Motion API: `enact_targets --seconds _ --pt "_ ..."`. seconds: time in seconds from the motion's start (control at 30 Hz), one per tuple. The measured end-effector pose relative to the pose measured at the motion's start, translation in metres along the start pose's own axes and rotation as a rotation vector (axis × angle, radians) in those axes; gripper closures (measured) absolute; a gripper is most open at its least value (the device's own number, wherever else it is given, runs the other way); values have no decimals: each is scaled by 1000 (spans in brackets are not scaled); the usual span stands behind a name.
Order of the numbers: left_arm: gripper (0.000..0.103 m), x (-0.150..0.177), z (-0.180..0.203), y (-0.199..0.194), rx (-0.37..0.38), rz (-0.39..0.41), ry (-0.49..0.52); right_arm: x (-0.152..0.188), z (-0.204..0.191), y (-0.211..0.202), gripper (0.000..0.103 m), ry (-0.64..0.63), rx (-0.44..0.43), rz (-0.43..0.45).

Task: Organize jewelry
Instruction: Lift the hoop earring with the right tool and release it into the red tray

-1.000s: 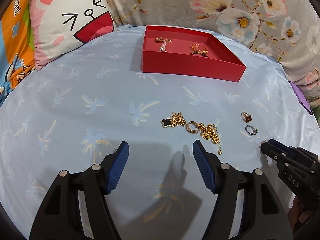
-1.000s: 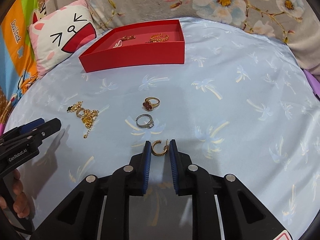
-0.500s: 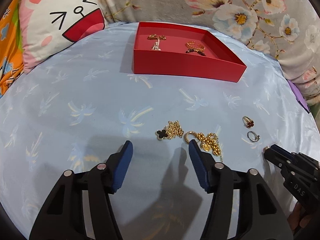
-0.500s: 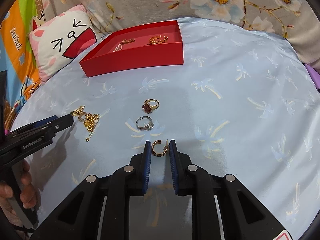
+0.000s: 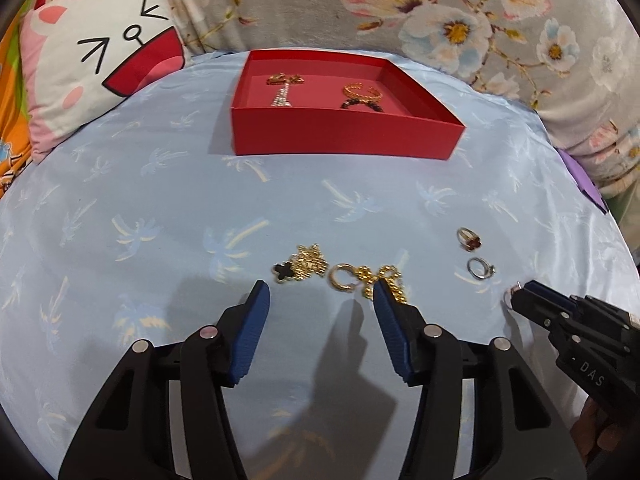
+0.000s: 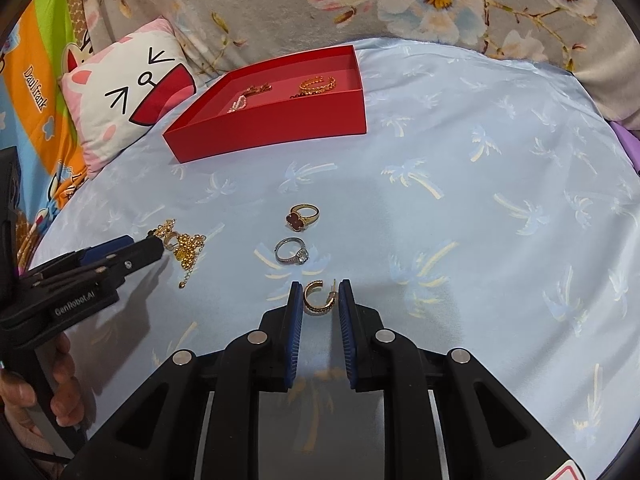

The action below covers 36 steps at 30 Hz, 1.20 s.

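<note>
A red tray (image 5: pixel 344 142) at the back of the blue cloth holds a gold brooch (image 5: pixel 283 80) and a gold bangle (image 5: pixel 360 93). My left gripper (image 5: pixel 320 296) is open, its fingertips just short of a gold hoop earring (image 5: pixel 341 277), a black clover chain (image 5: pixel 300 268) and a gold bead chain (image 5: pixel 384 278). My right gripper (image 6: pixel 320 294) is shut on a gold hoop earring (image 6: pixel 318 300), held low over the cloth. A red-stone ring (image 6: pixel 302 216) and a silver ring (image 6: pixel 292 251) lie just beyond it.
A cat-face pillow (image 5: pixel 96 68) lies at the back left. A floral cushion (image 5: pixel 460 20) runs along the back. The red tray also shows in the right wrist view (image 6: pixel 280 128). The cloth drops off at the right edge (image 5: pixel 600 216).
My left gripper has moved forward toward the gold chains and hoop, and its jaws have narrowed somewhat. My right gripper still holds the hoop earring in much the same place.
</note>
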<state>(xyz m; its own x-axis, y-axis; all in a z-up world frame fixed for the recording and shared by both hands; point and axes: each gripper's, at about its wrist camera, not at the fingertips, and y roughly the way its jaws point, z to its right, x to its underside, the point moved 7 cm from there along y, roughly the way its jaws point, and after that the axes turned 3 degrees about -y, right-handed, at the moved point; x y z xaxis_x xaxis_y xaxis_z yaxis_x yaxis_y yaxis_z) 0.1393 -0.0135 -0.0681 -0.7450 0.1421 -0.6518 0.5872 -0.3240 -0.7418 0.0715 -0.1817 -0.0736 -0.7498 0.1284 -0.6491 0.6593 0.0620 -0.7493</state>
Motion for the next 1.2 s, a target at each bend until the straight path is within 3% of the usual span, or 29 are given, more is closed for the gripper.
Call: enact_targets --seconds 0.27,0.43,0.6,0.93,1.2 --pt "64 -1 3 10 -31 -10 2 1 0 -1 86 4 -11 -1" --pt "64 -5 9 15 -31 -8 30 0 0 2 86 7 -15 -6" --pt "83 -9 15 20 -20 -11 44 0 1 2 86 9 -18 -6" --pt "84 -10 12 0 2 16 -1 -6 0 -8 86 12 -30 16" --pt "83 -44 5 -53 40 102 -45 -33 -5 -45 86 -2 -55 101"
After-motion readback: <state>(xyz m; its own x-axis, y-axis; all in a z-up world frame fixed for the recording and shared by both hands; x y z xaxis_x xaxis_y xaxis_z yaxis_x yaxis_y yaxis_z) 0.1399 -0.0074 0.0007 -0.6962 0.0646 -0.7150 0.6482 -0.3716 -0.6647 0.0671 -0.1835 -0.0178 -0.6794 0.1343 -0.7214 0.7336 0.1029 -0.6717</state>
